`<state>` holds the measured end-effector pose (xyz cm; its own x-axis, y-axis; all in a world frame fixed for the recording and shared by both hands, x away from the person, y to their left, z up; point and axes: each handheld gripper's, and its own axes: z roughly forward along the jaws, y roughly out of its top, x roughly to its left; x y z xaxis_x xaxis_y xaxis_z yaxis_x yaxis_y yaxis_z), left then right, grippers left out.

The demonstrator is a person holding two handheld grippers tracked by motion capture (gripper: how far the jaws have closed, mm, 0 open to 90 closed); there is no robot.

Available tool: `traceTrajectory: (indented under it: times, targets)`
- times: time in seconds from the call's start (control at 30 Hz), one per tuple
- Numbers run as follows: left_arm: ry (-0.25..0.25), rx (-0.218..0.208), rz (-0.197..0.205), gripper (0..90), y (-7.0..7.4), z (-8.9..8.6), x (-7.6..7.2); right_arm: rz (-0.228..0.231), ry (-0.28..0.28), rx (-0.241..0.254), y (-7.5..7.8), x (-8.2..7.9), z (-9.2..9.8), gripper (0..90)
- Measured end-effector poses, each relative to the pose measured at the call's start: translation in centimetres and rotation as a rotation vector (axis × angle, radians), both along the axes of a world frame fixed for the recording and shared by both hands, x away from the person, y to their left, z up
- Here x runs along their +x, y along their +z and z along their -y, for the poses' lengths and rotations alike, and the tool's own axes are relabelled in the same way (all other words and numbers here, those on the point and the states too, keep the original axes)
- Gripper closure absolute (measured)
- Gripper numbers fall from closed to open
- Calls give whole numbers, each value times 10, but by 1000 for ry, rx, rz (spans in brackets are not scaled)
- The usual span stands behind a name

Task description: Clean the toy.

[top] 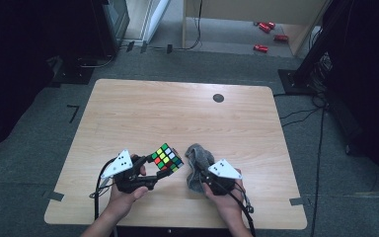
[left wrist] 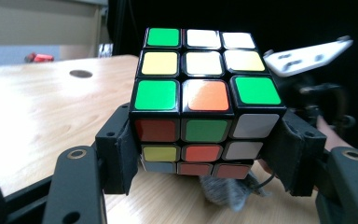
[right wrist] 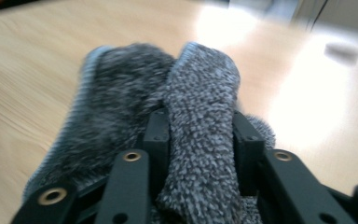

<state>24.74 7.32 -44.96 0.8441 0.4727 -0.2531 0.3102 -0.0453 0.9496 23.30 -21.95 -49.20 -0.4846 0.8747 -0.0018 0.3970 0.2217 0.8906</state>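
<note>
Left gripper (left wrist: 205,154): jaws clamped on the Rubik's cube (left wrist: 205,93), one pad per side face, low on the cube; held up off the table (top: 177,113), tilted.
Cube pos: front-left of tabletop in high view (top: 167,158), sticking out to the right of left gripper (top: 160,165), twd the other hand.
Right gripper (right wrist: 200,135): jaws part-spread w/ a fold of the grey cloth (right wrist: 200,116) between them; pads sit against the fold, looks like a light pinch, grip prob. loose.
Cloth pos: bunched on table just right of the cube (top: 197,165), fuzzy side + knit side both showing; most of it lies ahead of the right gripper (top: 212,180), a bit under it.
Key relation: cloth lies directly betw. right gripper and cube; cube is up-left of the right hand, near but not touching the cloth in high view. Left gripper view shows cloth (left wrist: 228,191) just below/behind cube's lower edge.
Long axis: cloth fold runs along the right jaws' own line, pointing away from the hand.
Nearer hand: right for cloth, left already has cube.
Next move (guess): bring cloth up-left to a cube face, or cube down-right to it; short gap either way.
Risk: loose pinch, cloth may slip out.
</note>
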Motion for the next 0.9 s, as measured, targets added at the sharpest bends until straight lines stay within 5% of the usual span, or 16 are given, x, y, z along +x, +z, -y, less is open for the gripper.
traceTrajectory:
  times: [0.13,0.27,0.37,0.5,0.7,0.9]
  targets:
    - [21,15,-20,344,-2,-1,3,-57,5,37,-5,10,7,372]
    - [48,5,-60,344,-3,-4,7,77,76,64,15,-4,0,280]
    - [65,-2,-94,343,-4,-4,8,149,154,104,26,-17,-11,255]
    - [76,-13,-141,343,-2,-1,7,179,228,116,30,-27,-29,194]
    - [35,-46,-221,343,-2,8,5,205,218,64,24,-31,-47,162]
    - [-8,-96,-311,343,-3,13,4,275,213,40,22,-34,-53,285]
